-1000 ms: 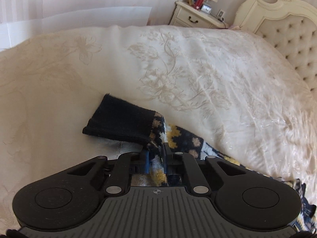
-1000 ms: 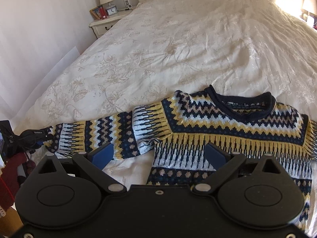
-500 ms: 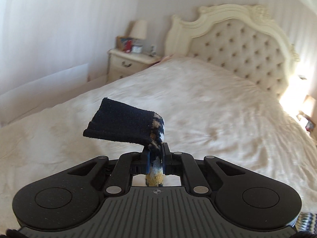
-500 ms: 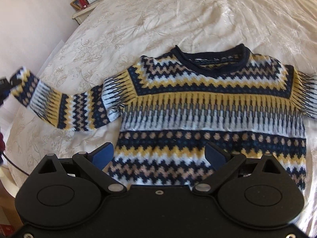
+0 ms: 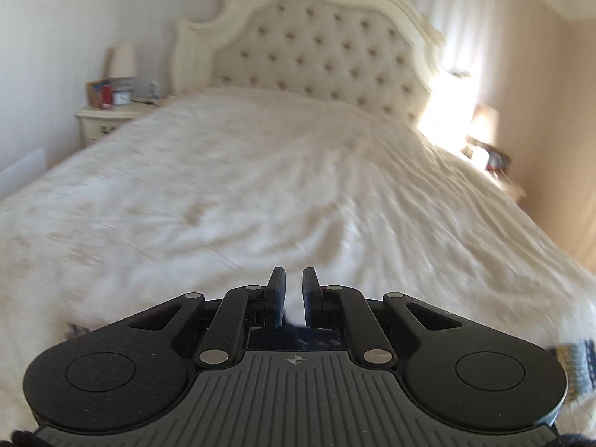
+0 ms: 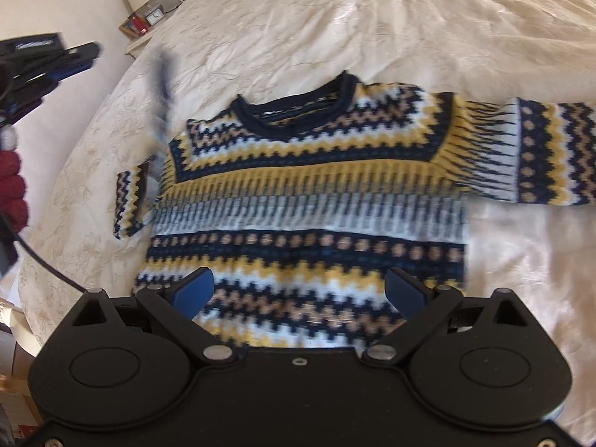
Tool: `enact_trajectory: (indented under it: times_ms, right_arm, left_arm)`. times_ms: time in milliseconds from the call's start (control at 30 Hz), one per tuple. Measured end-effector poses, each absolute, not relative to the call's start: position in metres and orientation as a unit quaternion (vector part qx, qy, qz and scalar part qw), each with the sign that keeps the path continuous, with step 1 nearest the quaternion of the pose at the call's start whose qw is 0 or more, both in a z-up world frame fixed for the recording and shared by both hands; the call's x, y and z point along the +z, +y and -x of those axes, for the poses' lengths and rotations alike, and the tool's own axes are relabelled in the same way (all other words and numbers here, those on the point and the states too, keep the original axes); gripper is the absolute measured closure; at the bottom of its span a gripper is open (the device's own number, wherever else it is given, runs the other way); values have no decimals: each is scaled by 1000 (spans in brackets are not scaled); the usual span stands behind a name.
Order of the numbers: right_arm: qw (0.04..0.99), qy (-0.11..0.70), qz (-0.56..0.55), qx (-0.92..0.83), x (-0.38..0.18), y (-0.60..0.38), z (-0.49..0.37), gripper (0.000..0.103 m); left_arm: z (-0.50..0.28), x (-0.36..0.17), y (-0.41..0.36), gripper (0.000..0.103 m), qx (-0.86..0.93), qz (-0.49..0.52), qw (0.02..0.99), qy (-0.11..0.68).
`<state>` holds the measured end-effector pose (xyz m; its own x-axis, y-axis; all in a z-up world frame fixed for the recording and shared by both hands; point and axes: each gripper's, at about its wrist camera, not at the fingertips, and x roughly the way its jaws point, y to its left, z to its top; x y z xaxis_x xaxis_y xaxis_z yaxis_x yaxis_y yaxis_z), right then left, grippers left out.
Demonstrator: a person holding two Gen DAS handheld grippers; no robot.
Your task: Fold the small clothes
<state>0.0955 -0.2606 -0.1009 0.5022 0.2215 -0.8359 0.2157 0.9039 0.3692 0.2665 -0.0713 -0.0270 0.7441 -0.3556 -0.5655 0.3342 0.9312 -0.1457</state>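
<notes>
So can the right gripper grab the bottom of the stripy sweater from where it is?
Probably yes. The right gripper is open right over the sweater hem, which lies flat on the bed with nothing covering it.

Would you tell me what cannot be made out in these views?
Left wrist view: whether the left gripper holds cloth; its body hides below the jaws.
Right wrist view: hem of the sweater, behind the right gripper.
Same view: cuff of the outstretched sleeve, past the edge.
Same view: the other sleeve, blurred.
</notes>
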Motion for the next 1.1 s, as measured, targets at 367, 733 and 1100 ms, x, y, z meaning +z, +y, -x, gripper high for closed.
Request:
enact_trajectory:
  times_ms: [367,733,1100]
  right_arm:
    - [829,493,-262,-32,-122,-314,-69,5]
    - [845,469,-255,32,-123,-291,-146,17]
    - [850,473,-210,100,-141,-244,-267,47]
  left_arm:
    - [-230,-59,-127,92,-193,-49,909,366]
    - [-240,-105,-24,92,-56,-39,879,473]
    - [-269,-179,37,92,4,2,819,574]
